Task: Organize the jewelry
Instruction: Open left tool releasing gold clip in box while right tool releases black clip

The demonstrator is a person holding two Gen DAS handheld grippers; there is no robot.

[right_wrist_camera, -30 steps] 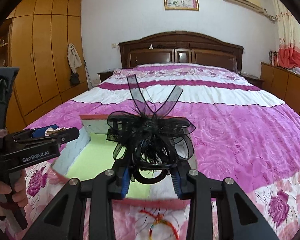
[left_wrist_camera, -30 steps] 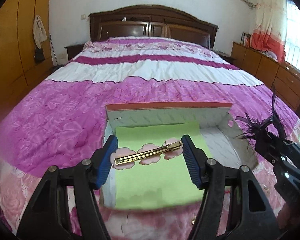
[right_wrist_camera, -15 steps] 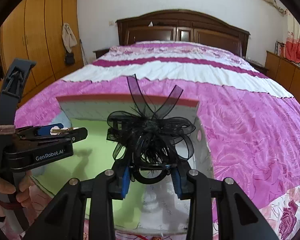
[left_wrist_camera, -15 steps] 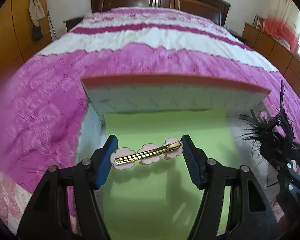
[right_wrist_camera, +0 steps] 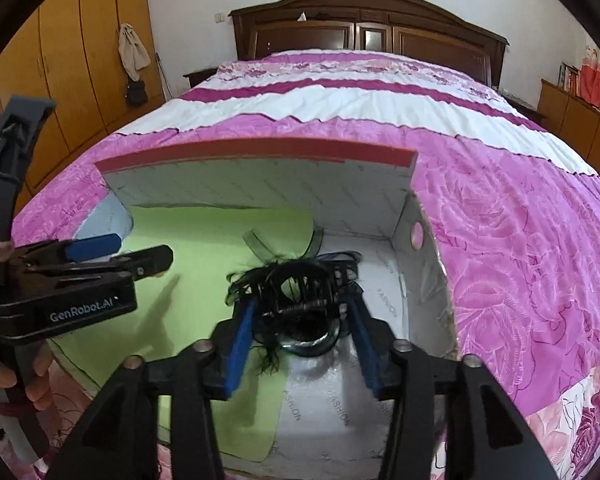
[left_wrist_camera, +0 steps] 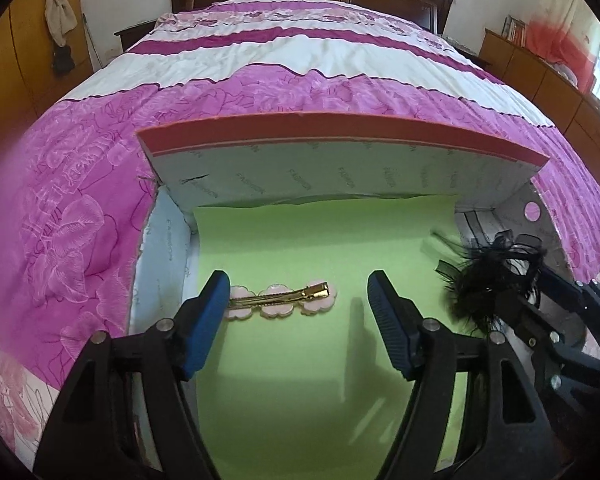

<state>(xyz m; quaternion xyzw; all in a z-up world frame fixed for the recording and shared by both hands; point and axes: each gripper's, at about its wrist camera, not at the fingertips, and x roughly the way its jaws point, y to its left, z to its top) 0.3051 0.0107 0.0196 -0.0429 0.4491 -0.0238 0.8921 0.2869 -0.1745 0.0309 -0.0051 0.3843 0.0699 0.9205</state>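
A gold hair clip (left_wrist_camera: pixel 280 299) with pink flower pieces lies on the green sheet (left_wrist_camera: pixel 300 392) inside a white box with a red rim (left_wrist_camera: pixel 340 130). My left gripper (left_wrist_camera: pixel 298 286) straddles the clip with its jaws opening; the left pad touches one end and the right pad stands clear. A black ribbon-and-feather bow (right_wrist_camera: pixel 292 280) sits low in the box (right_wrist_camera: pixel 260 152) between the blue pads of my right gripper (right_wrist_camera: pixel 300 308). Those jaws are opening too, and the bow has slumped forward, loose. Each gripper appears in the other's view, the right (left_wrist_camera: pixel 540 320) and the left (right_wrist_camera: pixel 100 256).
The box rests on a bed with a pink and white quilt (right_wrist_camera: pixel 500 240). A dark wooden headboard (right_wrist_camera: pixel 364 36) stands at the far end, wardrobes (right_wrist_camera: pixel 72 60) on the left and low cabinets (left_wrist_camera: pixel 540 80) on the right. A person's hand (right_wrist_camera: pixel 28 372) holds the left gripper's handle.
Both grippers dropped down into the box. The left jaws widened and the clip now lies free on the green sheet. The right jaws widened and the bow tipped forward and sank.
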